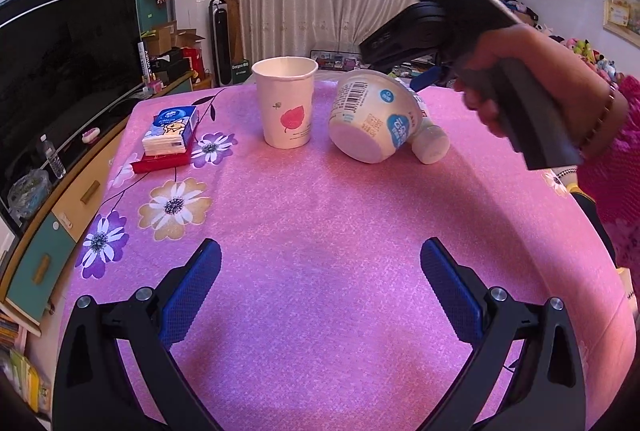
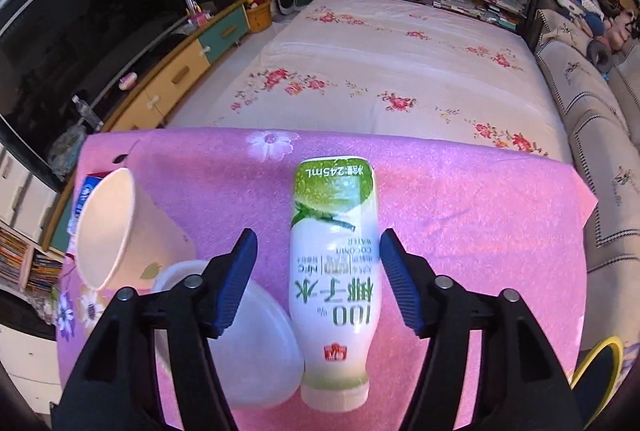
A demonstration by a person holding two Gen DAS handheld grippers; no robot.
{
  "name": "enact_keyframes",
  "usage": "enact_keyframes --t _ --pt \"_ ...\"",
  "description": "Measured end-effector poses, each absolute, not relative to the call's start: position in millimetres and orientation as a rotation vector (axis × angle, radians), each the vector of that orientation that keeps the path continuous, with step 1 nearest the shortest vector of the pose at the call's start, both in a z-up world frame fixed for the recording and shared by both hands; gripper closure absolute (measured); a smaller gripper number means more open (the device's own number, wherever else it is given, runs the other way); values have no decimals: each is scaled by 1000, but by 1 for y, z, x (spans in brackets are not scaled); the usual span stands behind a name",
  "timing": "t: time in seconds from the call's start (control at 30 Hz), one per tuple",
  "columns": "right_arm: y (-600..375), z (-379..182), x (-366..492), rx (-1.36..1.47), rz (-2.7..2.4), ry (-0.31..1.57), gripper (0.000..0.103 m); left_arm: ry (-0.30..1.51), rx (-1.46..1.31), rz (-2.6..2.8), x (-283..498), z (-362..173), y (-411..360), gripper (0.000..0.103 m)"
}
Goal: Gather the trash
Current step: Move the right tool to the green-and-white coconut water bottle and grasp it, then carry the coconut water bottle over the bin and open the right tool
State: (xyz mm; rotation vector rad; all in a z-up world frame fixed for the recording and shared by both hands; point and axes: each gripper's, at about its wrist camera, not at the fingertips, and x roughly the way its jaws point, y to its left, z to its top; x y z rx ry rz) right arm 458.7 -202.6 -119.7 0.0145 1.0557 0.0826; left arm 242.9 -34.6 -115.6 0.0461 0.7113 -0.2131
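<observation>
Left wrist view: left gripper [image 1: 320, 283] hangs over bare pink floral tablecloth [image 1: 320, 199], jaws spread wide, nothing between the blue pads [image 1: 192, 295]. From the gripper, the trash sits toward 12 o'clock at the far side of the table. Paper cup [image 1: 287, 102] with a red leaf print stands upright, mouth up. At its 3 o'clock, apart from it, a white plastic tub [image 1: 372, 115] lies tipped on its side, base facing the camera, barcode label uppermost. A coconut water bottle [image 1: 431, 143] lies just behind the tub at about 4 o'clock, cap end showing, touching it or nearly so. Tissue pack [image 1: 172, 131] rests on a red box [image 1: 162, 161] at 9 o'clock from the cup. A person's hand [image 1: 532, 87] holds the right gripper's handle at 2 o'clock, above the tub and bottle.

Right wrist view: right gripper [image 2: 318, 283] points steeply down over the coconut water bottle [image 2: 334, 271], which lies flat, cap toward 6 o'clock, base toward 12. Bottle lies between the blue fingers [image 2: 236, 283]; a gap shows on each side, pads not pressing. Jaws parted. Tub [image 2: 256, 343] lies under the left finger, against the bottle. Paper cup [image 2: 120, 231] at 9 o'clock.
</observation>
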Motion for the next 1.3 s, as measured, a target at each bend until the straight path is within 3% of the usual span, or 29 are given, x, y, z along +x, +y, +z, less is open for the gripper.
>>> enact_keyframes --t 0.23,0.3,0.47,0.87,1.3 --pt "-201 -138 474 -53 22 1119 42 717 32 -233 242 -115 -34 5" --pt "-205 -141 474 -53 27 1120 54 716 32 -232 242 -115 -34 5" --pt "-219 -129 458 -23 49 1063 54 724 40 -230 242 -117 -36 5" --pt "-274 -73 350 95 154 869 54 722 41 -228 244 -117 -34 5" --pt "-327 -66 244 189 188 785 55 712 50 -227 241 -116 -34 5"
